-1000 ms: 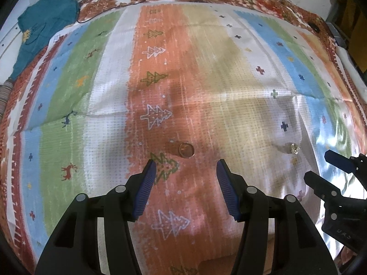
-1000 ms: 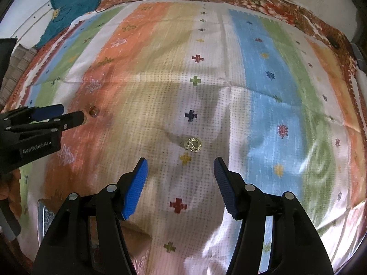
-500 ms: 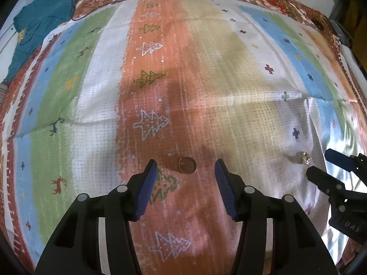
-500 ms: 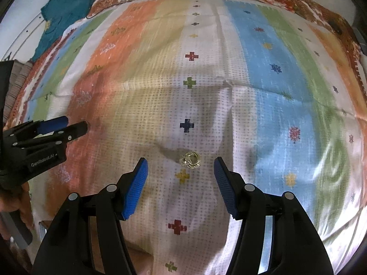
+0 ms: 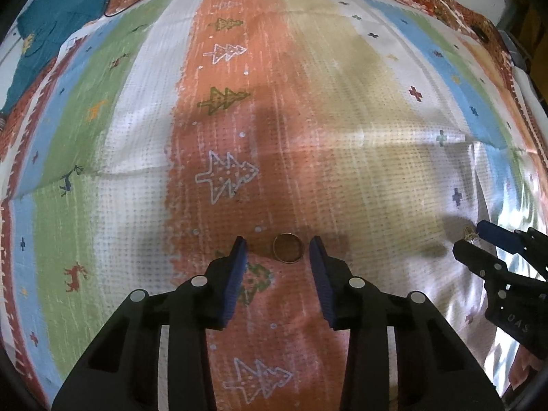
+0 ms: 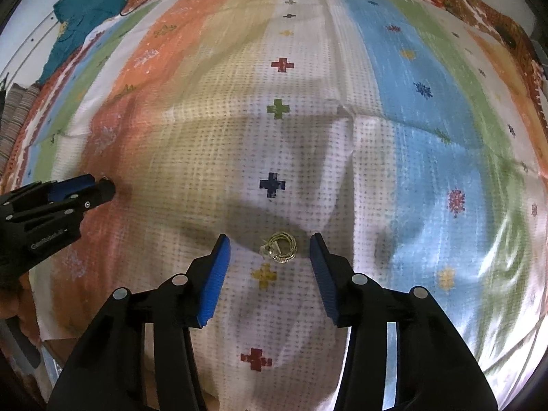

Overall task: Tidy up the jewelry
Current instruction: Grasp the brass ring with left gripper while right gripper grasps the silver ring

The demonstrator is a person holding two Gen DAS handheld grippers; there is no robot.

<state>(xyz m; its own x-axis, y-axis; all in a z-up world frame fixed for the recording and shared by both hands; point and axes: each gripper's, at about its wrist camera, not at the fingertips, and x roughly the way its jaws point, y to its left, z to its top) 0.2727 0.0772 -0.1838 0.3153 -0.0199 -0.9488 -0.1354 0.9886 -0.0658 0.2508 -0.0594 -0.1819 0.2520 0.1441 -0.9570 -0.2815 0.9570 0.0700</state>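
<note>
One gold band (image 5: 288,247) between your released left tongs (image 5: 276,244), one ring cluster (image 6: 280,247) between released right tongs (image 6: 270,244), striped cloth (image 5: 308,109) bare all around.

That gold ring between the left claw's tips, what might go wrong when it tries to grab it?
The gold ring lies flat on the soft cloth, so the open left gripper may pinch fabric or flick it away. The right gripper risks the same with its small ring cluster.
</note>
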